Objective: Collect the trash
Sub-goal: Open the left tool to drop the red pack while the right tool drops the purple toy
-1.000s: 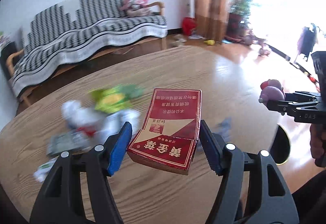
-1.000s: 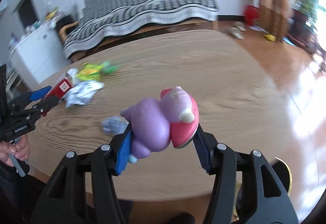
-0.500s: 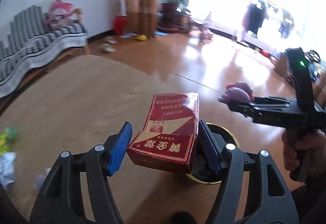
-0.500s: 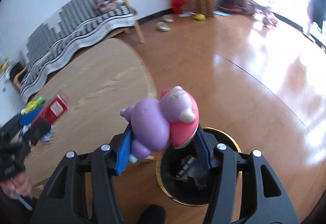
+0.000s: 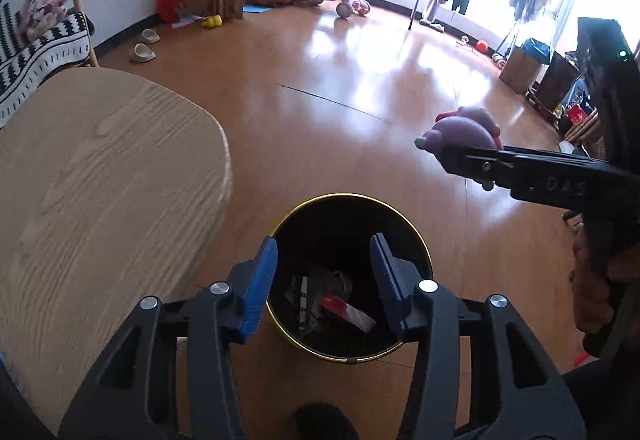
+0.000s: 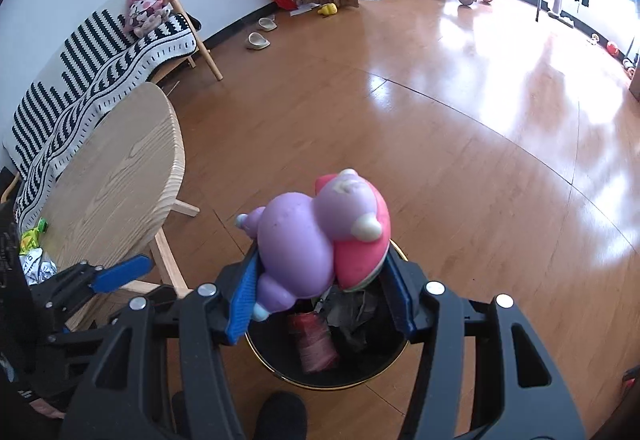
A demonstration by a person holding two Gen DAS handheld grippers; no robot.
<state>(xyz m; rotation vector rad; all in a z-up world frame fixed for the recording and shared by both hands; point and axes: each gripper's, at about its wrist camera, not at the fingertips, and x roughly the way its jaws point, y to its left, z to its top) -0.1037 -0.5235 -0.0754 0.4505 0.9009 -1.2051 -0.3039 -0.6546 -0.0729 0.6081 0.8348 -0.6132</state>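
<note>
Bin [image 5: 420, 240] sits below my empty, closing left fingers [image 5: 266, 276]; my right fingers [image 6: 242, 300] stay clamped on a toy [image 6: 312, 240].

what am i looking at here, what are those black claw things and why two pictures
No robot here: a person holds a hand-held gripper in each hand, and a wide-angle camera on each one looks out along its two blue-padded fingers. That is why you get two pictures, one per hand.

In the left view, the left gripper hangs over a black trash bin on the floor. Nothing is between its pads, and its jaws are closing. A red box lies inside the bin among other scraps.

In the right view, the right gripper is clamped on a purple and pink toy, held above the same bin.

To the left stands a round wooden table, with a few wrappers at its near edge.
</note>
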